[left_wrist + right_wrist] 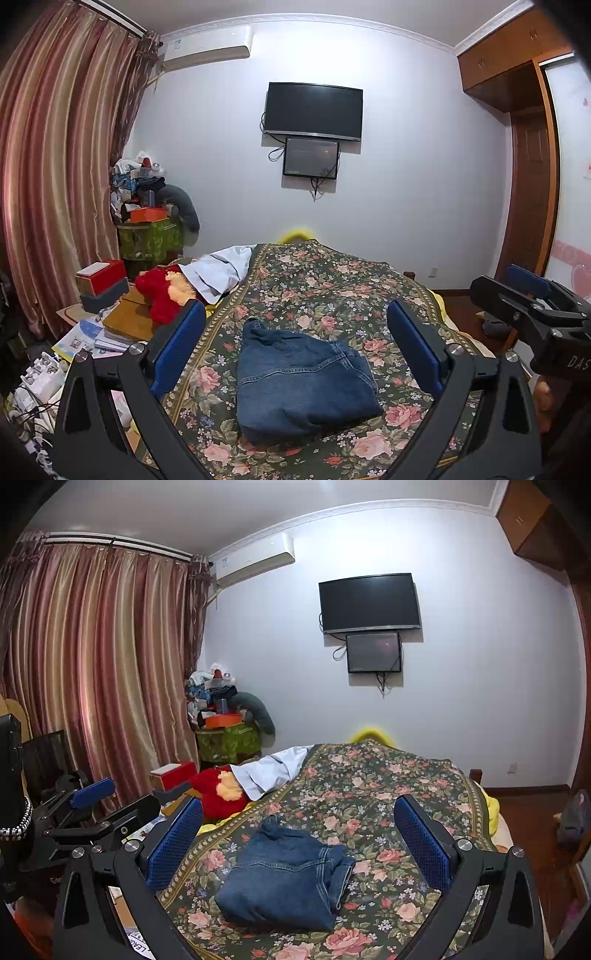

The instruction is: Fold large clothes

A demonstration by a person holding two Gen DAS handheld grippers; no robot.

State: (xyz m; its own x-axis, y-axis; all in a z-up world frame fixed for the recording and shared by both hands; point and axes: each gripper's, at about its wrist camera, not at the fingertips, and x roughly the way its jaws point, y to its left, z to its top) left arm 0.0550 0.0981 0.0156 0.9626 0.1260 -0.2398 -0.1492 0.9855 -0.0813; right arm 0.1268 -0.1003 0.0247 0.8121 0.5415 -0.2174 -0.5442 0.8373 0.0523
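1. The jeans (303, 380) lie folded into a compact bundle on the floral bedspread (332, 280); the folding looks finished, with at most some tidying left.
2. The left tool (295, 354) and right tool (297, 845) both hover above the jeans, jaws wide apart and empty.
3. Writing: "DAS" on the right tool's body in the left view; a paper's "LEA…" is possibly a partial word.
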